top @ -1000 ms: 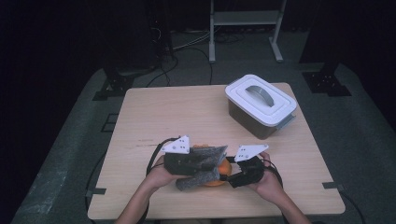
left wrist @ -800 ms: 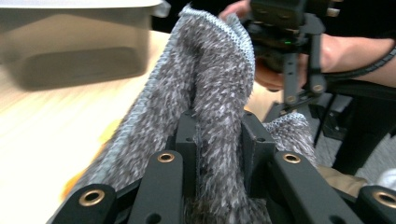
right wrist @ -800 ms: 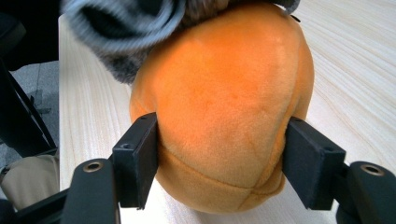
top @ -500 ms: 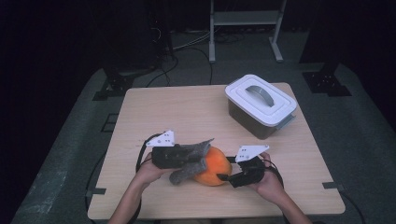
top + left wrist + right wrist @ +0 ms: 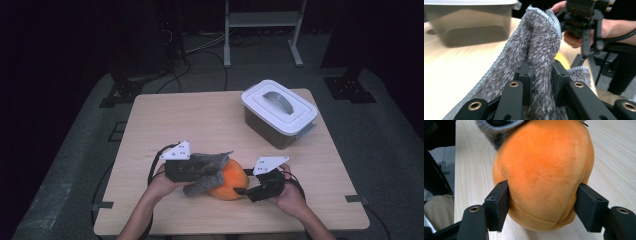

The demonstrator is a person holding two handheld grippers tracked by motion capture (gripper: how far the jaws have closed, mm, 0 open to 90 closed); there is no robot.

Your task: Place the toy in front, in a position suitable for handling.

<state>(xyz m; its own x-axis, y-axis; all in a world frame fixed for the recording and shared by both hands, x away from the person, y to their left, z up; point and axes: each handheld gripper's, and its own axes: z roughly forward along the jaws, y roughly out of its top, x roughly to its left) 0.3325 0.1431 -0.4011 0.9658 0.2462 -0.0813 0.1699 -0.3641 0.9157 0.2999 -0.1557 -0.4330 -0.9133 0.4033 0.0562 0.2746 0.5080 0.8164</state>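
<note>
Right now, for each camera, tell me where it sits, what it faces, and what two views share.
High view: above the person's side, looking down at the table, both hands and the box.
Left gripper view: rides the left gripper, clamping the grey cloth; the right gripper shows beyond.
Right gripper view: rides the right gripper, squeezing the orange ball.
All share the cloth.

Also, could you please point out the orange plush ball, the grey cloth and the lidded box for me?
orange plush ball [image 5: 541, 172]: right gripper view, its front face.
grey cloth [image 5: 541, 45]: left gripper view, the raised fold.
lidded box [image 5: 278, 107]: high view, its white lid.
</note>
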